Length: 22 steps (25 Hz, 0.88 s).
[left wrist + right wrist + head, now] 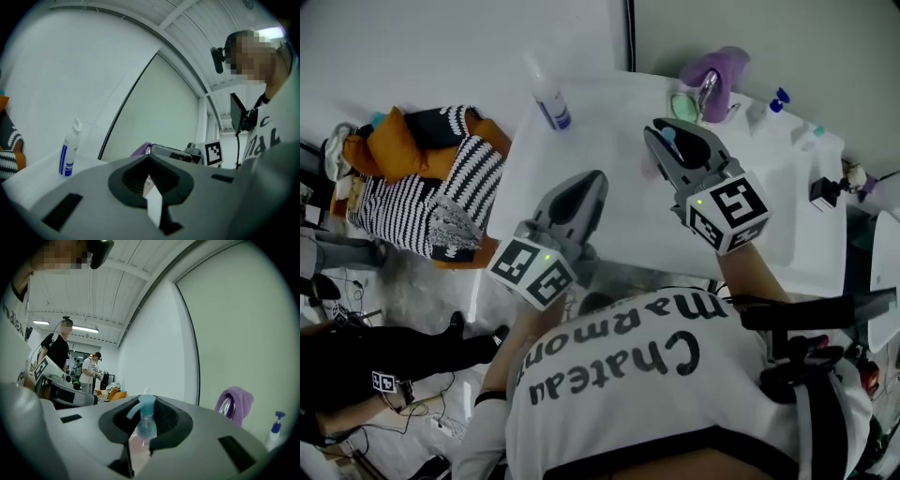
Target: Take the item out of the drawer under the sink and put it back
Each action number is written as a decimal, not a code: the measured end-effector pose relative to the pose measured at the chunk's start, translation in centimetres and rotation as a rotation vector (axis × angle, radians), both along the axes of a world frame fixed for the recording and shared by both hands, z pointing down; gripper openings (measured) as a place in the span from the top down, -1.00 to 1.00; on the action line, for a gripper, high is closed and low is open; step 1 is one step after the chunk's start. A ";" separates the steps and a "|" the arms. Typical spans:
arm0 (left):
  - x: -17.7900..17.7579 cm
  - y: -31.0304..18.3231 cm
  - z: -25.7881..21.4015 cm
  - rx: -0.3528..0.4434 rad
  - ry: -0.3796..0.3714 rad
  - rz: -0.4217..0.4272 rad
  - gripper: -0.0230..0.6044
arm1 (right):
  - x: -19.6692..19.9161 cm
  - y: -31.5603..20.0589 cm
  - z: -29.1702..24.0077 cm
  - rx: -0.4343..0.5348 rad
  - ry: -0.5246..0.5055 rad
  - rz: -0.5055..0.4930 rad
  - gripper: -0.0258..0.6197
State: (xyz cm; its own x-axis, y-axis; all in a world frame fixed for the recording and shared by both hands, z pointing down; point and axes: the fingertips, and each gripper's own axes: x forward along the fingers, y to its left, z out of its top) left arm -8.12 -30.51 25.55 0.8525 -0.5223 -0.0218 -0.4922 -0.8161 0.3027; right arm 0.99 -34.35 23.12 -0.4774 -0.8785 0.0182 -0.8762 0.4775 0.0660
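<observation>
Our right gripper (662, 141) pinches the one pump bottle (146, 420), standing upright, pump topmost; our left gripper (149, 161) has its jaws pressed together.

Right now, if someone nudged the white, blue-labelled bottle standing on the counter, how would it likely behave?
The bottle is tall, narrow and upright, so it would probably tip rather than slide. Its round body suggests it may then roll across the smooth white counter.

The grey left gripper (150, 158) is pointing level, its jaws meeting at the tips; left of the claw a white spray bottle with a blue label (69, 154) is standing upright on a white countertop (33, 174); just beyond the tips a purple cloth (139, 150) is showing.
</observation>
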 end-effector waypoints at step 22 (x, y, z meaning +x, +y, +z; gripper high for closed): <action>1.6 -5.3 -3.4 0.090 -0.001 0.343 0.90 | 0.8 -1.5 -4.4 0.067 0.018 0.326 0.71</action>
State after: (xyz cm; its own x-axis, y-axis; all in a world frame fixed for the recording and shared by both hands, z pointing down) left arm -6.50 -35.83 22.11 0.9780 -0.2016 -0.0534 -0.1852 -0.9574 0.2217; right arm 1.83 -35.84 18.69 -0.1709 -0.9845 -0.0393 -0.9806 0.1660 0.1044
